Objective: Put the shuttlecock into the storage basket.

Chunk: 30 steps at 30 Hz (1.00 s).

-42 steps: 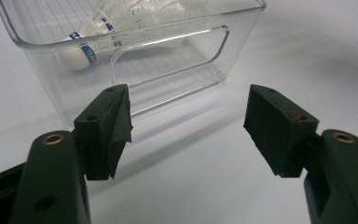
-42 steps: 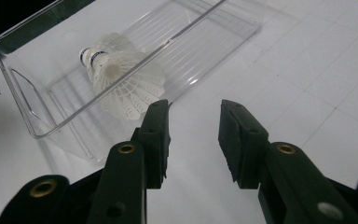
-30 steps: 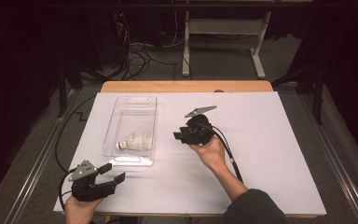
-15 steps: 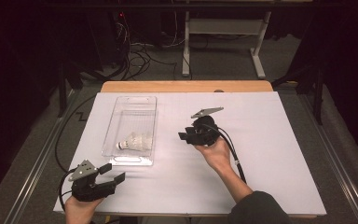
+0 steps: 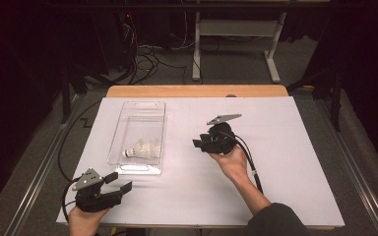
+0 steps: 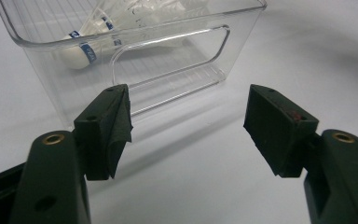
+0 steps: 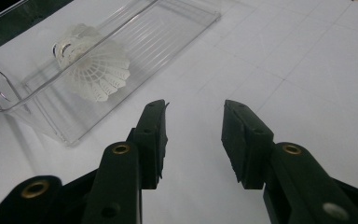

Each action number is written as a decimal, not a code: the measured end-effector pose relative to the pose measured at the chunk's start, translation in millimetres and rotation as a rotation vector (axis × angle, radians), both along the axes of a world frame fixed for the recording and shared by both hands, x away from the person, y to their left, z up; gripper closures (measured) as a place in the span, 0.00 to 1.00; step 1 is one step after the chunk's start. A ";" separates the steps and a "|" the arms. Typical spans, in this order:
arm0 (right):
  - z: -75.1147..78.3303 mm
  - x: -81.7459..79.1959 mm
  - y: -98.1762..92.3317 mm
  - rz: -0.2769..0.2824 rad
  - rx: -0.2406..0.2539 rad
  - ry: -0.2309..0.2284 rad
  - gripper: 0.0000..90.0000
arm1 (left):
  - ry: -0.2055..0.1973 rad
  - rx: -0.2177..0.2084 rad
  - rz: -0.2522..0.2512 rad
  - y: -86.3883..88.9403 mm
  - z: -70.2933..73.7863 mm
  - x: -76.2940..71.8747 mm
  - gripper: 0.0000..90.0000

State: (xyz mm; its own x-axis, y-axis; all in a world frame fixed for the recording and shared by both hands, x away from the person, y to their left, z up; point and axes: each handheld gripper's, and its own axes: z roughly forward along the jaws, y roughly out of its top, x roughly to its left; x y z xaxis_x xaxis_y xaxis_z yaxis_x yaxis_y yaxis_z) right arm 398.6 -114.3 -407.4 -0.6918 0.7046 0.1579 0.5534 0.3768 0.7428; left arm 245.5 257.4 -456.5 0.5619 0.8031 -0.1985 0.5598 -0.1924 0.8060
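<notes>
A white shuttlecock [image 5: 142, 148] lies on its side in the near end of a clear plastic bin [image 5: 152, 111] on the white table. My left gripper [image 5: 119, 183] rests low at the table's near left corner, open and empty, its jaws aimed at the bin's [image 6: 242, 28] near end wall, behind which the shuttlecock [image 6: 81, 49] shows. My right gripper [image 5: 200, 145] hovers right of the bin, pointing left towards it, open with nothing between its fingers. In the right gripper view the shuttlecock [image 7: 93, 65] lies in the bin [image 7: 186, 23] ahead and to the left.
The white sheet [image 5: 285, 147] covers the table; a wooden strip [image 5: 197, 91] runs along its far edge. Cables trail from both grippers off the near side. Beyond the table is a dark floor with a table frame [image 5: 236, 34] and loose cables.
The right hand and its gripper have shifted slightly to the right, away from the bin. The left gripper and the shuttlecock have stayed in place.
</notes>
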 end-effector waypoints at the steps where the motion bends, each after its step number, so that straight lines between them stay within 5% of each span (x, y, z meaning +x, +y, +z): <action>1: -0.3 0.1 -1.4 -0.001 0.003 -0.001 0.67 | 0.000 0.000 0.001 0.0 0.0 0.0 0.36; 30: -2.2 -2.9 -23.3 -0.042 0.007 -0.001 0.66 | -0.001 -0.008 0.003 0.7 -0.3 0.2 0.36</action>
State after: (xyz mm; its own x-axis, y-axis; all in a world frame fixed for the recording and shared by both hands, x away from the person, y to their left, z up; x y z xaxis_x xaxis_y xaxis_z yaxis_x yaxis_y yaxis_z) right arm 395.6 -137.6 -409.6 -0.6620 0.7318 0.1620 0.5677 0.3484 0.7459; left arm 245.7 258.1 -456.8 0.5596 0.8031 -0.2048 0.5599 -0.1841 0.8078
